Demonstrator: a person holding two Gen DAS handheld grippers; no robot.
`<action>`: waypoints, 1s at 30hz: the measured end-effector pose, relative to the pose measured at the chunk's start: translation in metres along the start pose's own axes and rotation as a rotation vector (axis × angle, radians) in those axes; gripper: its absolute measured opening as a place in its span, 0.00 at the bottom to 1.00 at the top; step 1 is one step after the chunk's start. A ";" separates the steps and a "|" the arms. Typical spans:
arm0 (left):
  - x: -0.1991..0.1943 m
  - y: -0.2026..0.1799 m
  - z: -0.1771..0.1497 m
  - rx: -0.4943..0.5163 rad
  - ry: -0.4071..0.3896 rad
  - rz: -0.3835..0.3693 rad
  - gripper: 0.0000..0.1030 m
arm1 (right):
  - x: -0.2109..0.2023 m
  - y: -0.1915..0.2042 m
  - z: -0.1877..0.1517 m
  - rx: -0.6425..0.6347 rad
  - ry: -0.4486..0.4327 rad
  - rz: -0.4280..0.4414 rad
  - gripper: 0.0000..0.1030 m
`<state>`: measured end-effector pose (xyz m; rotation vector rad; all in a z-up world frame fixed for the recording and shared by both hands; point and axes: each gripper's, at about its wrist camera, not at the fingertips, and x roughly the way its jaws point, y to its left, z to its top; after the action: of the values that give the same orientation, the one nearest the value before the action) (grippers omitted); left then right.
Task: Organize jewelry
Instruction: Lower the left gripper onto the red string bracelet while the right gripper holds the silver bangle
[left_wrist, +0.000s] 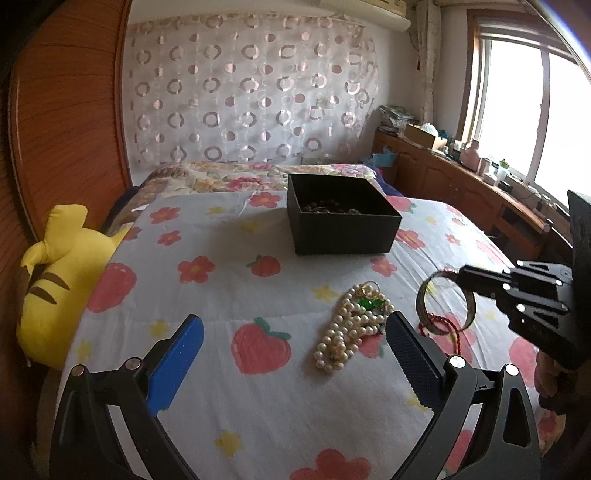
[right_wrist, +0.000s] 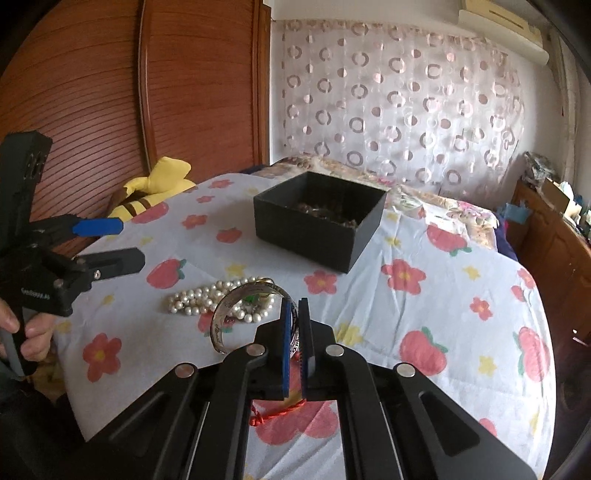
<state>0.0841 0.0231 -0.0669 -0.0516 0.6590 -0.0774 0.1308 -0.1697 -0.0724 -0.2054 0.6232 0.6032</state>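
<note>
A black open box (left_wrist: 343, 216) (right_wrist: 321, 218) with dark beads inside sits on the flowered bedspread. A pearl necklace (left_wrist: 347, 332) (right_wrist: 207, 297) lies in a heap with a green stone (left_wrist: 367, 304) and a gold ring (left_wrist: 370, 287). My right gripper (right_wrist: 294, 306) (left_wrist: 460, 278) is shut on a silver bangle (right_wrist: 236, 314) (left_wrist: 443, 306) and holds it up just above the bed, right of the pearls. A red cord (right_wrist: 275, 415) (left_wrist: 448, 326) lies under it. My left gripper (left_wrist: 293, 332) (right_wrist: 129, 243) is open and empty, near the pearls.
A yellow striped plush toy (left_wrist: 62, 295) (right_wrist: 155, 192) lies at the bed's left edge by the wooden headboard (left_wrist: 66, 129). A wooden cabinet (left_wrist: 461, 184) with clutter runs under the window on the right. A patterned curtain (left_wrist: 251, 92) hangs behind the bed.
</note>
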 end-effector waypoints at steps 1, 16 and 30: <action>0.000 -0.002 -0.001 0.002 0.001 -0.002 0.92 | -0.002 -0.002 0.000 0.004 -0.002 -0.004 0.04; 0.031 -0.072 -0.007 0.124 0.113 -0.173 0.51 | -0.027 -0.036 -0.050 0.071 0.057 -0.100 0.05; 0.086 -0.092 0.015 0.103 0.283 -0.298 0.18 | -0.026 -0.046 -0.063 0.122 0.066 -0.090 0.05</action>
<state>0.1561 -0.0754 -0.1009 -0.0396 0.9253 -0.4110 0.1105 -0.2410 -0.1070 -0.1389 0.7080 0.4715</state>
